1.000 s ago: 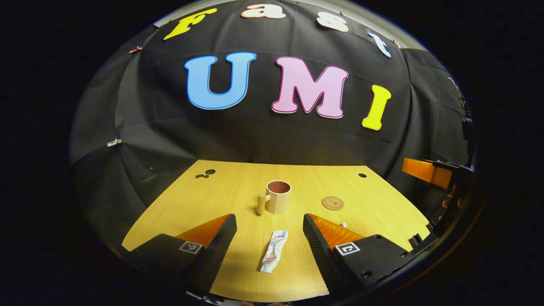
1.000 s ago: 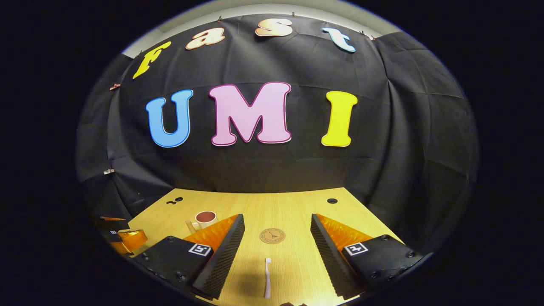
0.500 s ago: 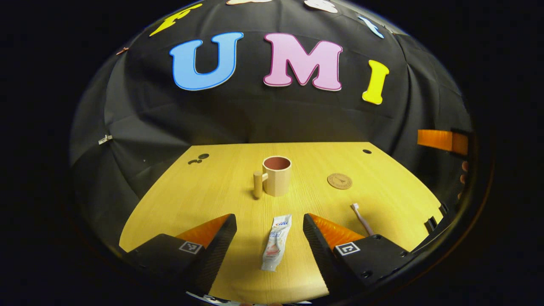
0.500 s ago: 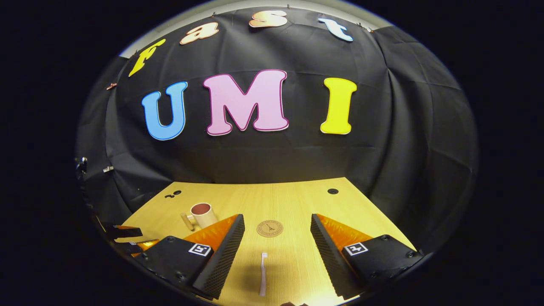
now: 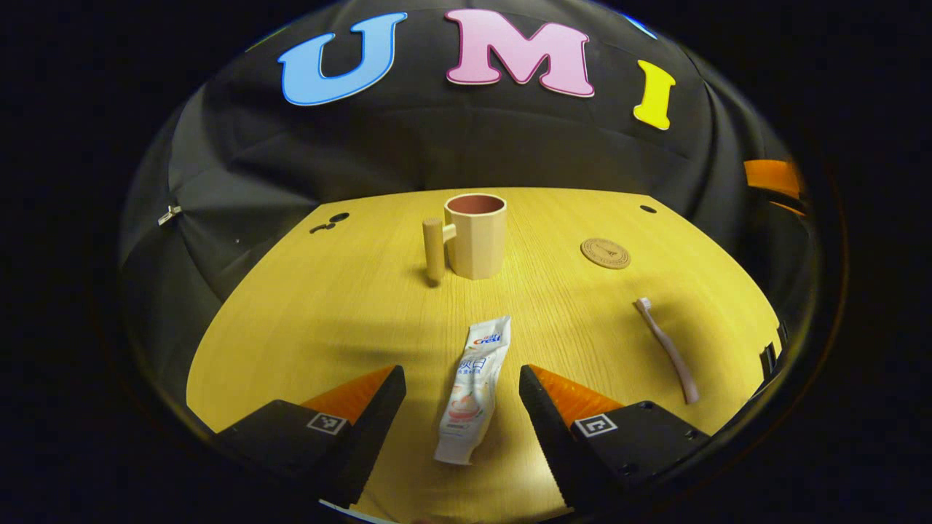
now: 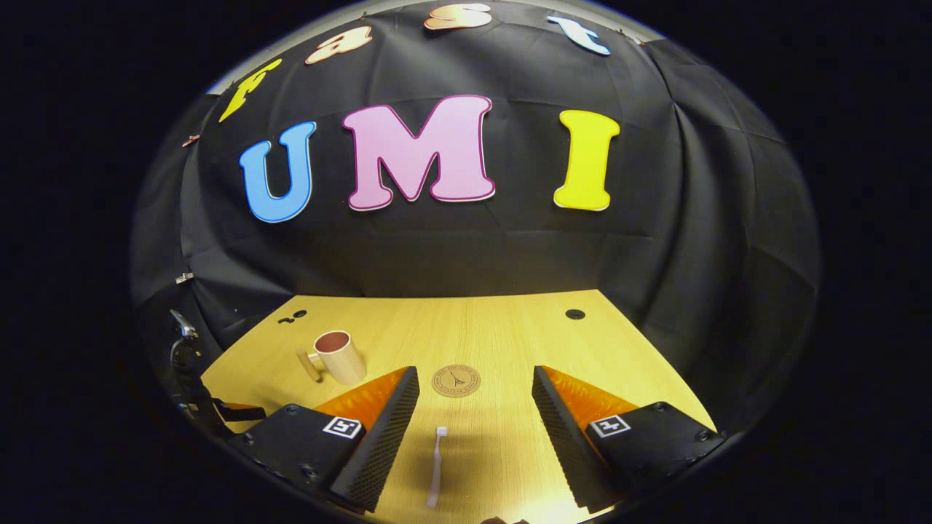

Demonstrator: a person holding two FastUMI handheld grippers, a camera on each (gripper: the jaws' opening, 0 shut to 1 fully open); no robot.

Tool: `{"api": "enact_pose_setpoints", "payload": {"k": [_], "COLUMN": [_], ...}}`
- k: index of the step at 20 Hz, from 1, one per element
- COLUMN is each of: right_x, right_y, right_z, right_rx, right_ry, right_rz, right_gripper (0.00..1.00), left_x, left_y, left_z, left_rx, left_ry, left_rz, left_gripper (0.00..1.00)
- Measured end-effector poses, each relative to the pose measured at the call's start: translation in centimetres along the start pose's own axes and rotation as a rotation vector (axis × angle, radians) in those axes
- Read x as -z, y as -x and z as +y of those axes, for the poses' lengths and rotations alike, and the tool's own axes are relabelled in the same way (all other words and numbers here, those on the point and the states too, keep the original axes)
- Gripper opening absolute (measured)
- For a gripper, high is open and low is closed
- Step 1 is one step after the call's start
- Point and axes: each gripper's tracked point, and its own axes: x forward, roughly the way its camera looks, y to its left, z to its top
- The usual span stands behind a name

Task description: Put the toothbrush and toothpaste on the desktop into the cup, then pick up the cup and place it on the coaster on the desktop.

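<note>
The toothpaste point(image 5: 472, 391) lies flat on the desk point(image 5: 313, 306), its lower end between the spread fingers of the left gripper point(image 5: 461, 407), which touch nothing. In the left gripper view the toothbrush point(image 5: 666, 348) lies flat to the right of the tube, well apart from it, bristle end pointing away toward the coaster point(image 5: 605, 252). The cup point(image 5: 475, 234) stands upright and empty farther back, near the middle of the desk, its peg-like handle point(image 5: 434, 248) on its left side; the round coaster lies to its right, apart from it. In the right gripper view the toothbrush point(image 6: 435, 466) lies between the wide-open fingers of the right gripper point(image 6: 473, 422), untouched, with the coaster point(image 6: 456, 380) just beyond it and the cup point(image 6: 338, 356) farther left. A few dark holes point(image 6: 574, 314) mark the back part of the desk near the black cloth wall point(image 6: 466, 247)
</note>
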Motion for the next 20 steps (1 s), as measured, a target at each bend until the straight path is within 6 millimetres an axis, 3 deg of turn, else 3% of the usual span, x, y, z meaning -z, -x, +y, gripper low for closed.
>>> {"api": "enact_pose_setpoints", "payload": {"k": [6,7,10,13,14,15,16,20], "right_x": [1.8,2.1,3.0,4.5,4.8,5.3,5.6,7.5], "right_y": [-0.8,-0.8,-0.9,-0.9,-1.0,-1.1,-1.1,-1.1], "right_z": [-0.2,-0.1,0.1,0.2,0.3,0.4,0.4,0.6], "right_rx": [-0.019,-0.029,-0.046,-0.053,-0.059,-0.062,-0.063,-0.066], "right_ry": [-0.016,-0.014,-0.020,-0.032,-0.033,-0.029,-0.029,-0.040], "right_rz": [0.061,0.073,0.101,0.142,0.154,0.164,0.172,0.230], "right_gripper": [0.96,0.96,0.96,0.97,0.98,0.98,0.98,0.98], "left_x": [3.9,3.1,3.5,2.7,2.7,2.8,2.8,2.9], "left_y": [-2.5,-2.7,-3.5,-4.0,-3.7,-3.9,-3.9,-3.8], "left_z": [-1.1,-1.2,-1.2,-1.0,-1.1,-1.3,-1.4,-1.7], "left_rx": [0.042,0.047,0.058,0.053,0.045,0.037,0.032,0.030], "left_ry": [-0.001,0.003,-0.006,-0.005,-0.005,-0.010,-0.020,-0.052], "left_rz": [0.118,0.078,0.095,0.094,0.097,0.101,0.102,0.105], "left_gripper": [0.96,0.97,0.95,0.70,0.52,0.56,0.48,0.42]}}
